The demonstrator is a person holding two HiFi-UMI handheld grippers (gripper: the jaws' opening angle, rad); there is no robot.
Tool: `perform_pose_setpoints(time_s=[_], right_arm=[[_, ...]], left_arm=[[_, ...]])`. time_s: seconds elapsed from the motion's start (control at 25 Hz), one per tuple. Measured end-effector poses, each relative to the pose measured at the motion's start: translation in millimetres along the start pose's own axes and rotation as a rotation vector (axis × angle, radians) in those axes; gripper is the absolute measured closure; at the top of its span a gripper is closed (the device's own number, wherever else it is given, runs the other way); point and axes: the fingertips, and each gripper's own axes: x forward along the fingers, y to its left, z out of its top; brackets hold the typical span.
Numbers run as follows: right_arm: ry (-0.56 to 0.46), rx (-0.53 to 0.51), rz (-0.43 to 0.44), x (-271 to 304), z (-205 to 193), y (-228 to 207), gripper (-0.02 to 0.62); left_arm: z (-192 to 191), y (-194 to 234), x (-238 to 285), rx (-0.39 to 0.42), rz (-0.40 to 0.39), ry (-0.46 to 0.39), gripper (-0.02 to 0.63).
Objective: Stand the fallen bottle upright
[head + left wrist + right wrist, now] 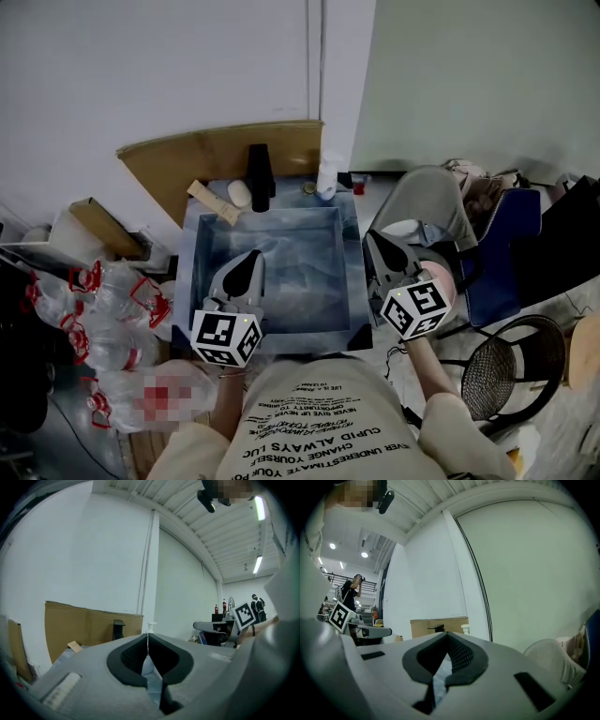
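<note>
Biggest thing here is the blue tray (192, 272), a big shallow box sitting right in front of the person. A cardboard sheet (202, 155) leans on the white wall behind it. Off to the right is a chair (427, 202) with a grey cover, and a round black wire stool (511, 366) sits nearer the person. On the left there's a pile of clear plastic bottles (112, 319) with red labels, all jumbled together on the floor.

The left gripper (253, 255) hangs over the near left part of the tray, pointing level toward the wall. In its own view its fingers are pressed tip to tip with nothing between them. The right gripper (372, 236) sits at the tray's right rim, also level. Its fingers are closed together too, and empty.

Now the bottle. The white pump bottle (326, 178) is at the far right corner of the tray, near the wall, and it's standing upright. It's well apart from both grippers. A black stand (260, 176) is just left of it along the back edge. Then comes a small white oval thing (240, 193), can't tell what it is, and a wooden block (214, 202) lying at an angle.
</note>
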Motion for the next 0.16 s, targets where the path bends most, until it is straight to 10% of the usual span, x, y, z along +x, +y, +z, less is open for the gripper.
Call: perform_pose_setpoints(time_s=[0.16], right_arm=[[0.006,0.001,0.002,0.5,-4.5,1.1,0.592]], left_arm=[[-2.4,0.4,-0.1,0.002,0.005,0.006,0.58]])
